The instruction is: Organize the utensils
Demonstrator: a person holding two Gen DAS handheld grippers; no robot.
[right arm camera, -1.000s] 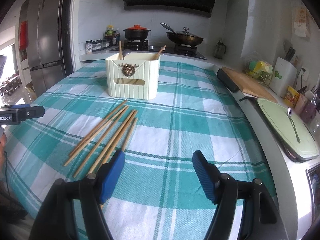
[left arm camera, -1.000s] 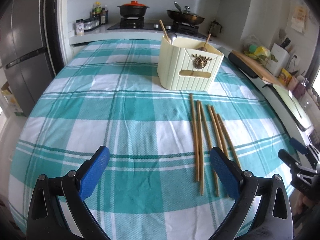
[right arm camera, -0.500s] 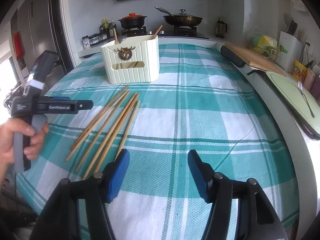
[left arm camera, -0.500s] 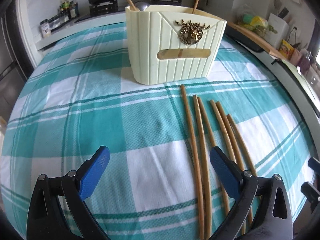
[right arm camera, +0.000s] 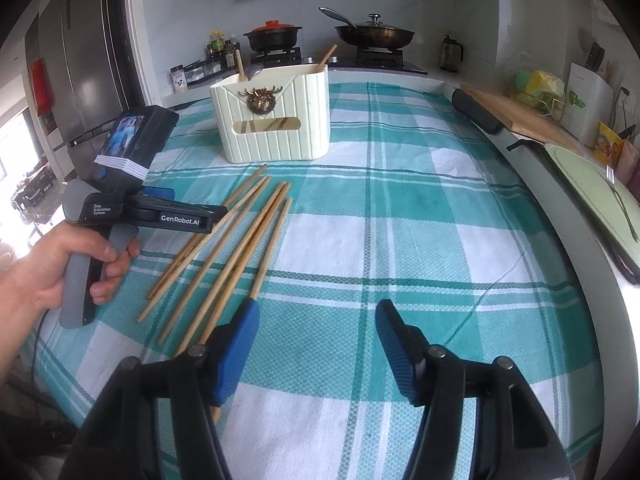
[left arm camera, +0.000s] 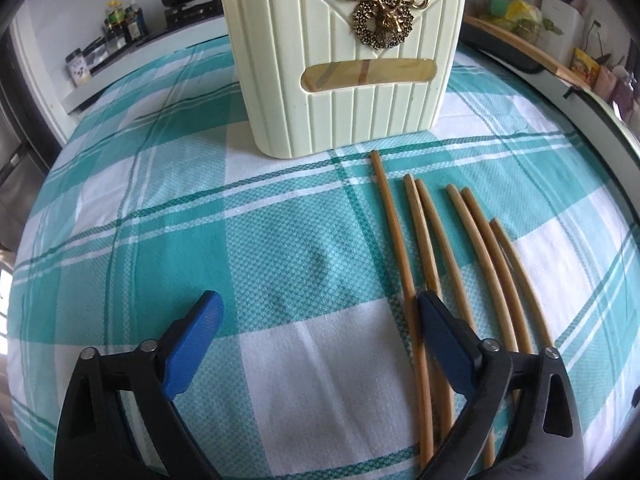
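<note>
While six long bamboo chopsticks [left arm camera: 436, 240] lie side by side on the teal-and-white checked tablecloth [left arm camera: 200, 220], the cream ribbed utensil holder [left arm camera: 344, 60] stands beyond them at twelve o'clock. The left gripper [left arm camera: 320, 336] hovers with blue-padded jaws spread wide, its right pad over the leftmost sticks. The right gripper [right arm camera: 316, 336] is likewise agape and empty, chopsticks at ten o'clock.

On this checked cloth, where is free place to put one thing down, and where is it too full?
Free: the tablecloth right of the chopsticks, up to the counter edge, and the stretch left of the chopsticks below the cream utensil holder. Crowded: the strip before the holder, where six chopsticks fan out and the left gripper hovers with open fingers.
</note>
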